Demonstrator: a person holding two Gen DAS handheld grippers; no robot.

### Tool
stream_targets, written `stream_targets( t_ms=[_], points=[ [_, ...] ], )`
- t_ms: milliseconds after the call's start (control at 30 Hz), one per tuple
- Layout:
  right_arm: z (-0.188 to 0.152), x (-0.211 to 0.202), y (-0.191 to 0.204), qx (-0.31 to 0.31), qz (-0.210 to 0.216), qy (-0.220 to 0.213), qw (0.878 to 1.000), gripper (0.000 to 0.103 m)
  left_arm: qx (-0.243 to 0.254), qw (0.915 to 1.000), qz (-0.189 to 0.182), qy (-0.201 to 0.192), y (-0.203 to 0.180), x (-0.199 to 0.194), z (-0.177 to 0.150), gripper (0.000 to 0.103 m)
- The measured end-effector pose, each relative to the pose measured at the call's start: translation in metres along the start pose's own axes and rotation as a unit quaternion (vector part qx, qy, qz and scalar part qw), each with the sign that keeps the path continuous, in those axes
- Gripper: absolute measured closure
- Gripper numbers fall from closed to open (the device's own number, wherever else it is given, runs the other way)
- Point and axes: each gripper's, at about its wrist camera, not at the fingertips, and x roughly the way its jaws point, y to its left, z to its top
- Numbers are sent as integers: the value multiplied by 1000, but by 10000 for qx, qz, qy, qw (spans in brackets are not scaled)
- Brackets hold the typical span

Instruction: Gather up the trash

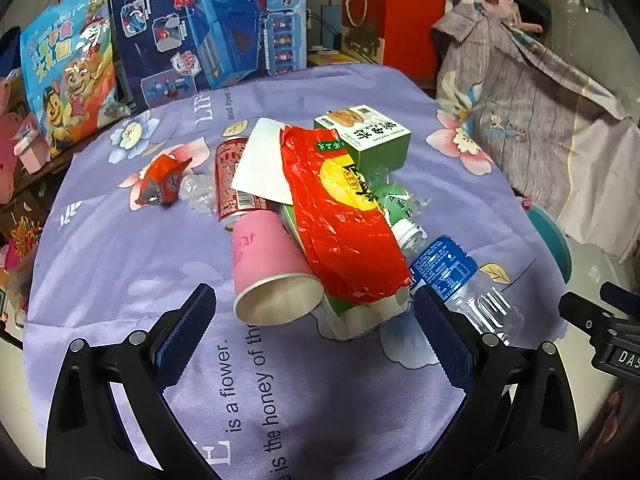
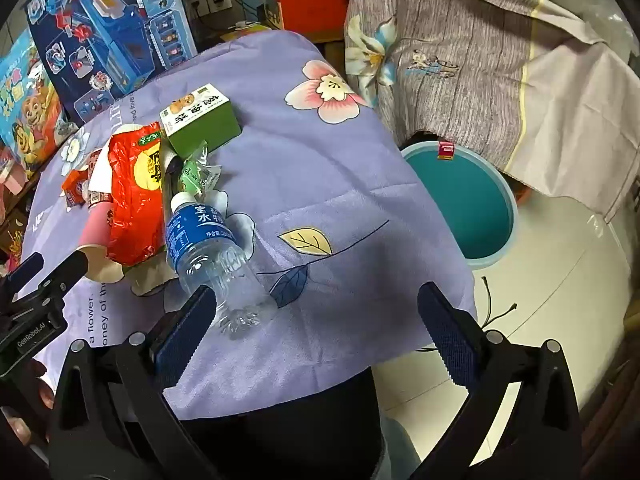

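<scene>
I am looking into a lived-in room of a home, crowded with family belongings. In front of me is a small table covered with a lilac cloth printed with flowers and English sayings. Behind it, children's toy boxes lean against the wall: a large blue toy box showing a play set and a bright cartoon-puppy bag. A red gift bag with cord handles stands nearby. To the right, a grey floral bedsheet drapes over furniture. Wall sockets sit behind the table. A teal plastic bin stands on the pale tiled floor.
</scene>
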Motion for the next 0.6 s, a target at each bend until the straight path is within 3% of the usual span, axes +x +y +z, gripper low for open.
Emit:
stream_targets(
  t_ms=[600],
  points=[
    [7,-6,-14,155,-45,-88,9998,6,15,9997,171,-147,6,-7,2,4]
  ],
)
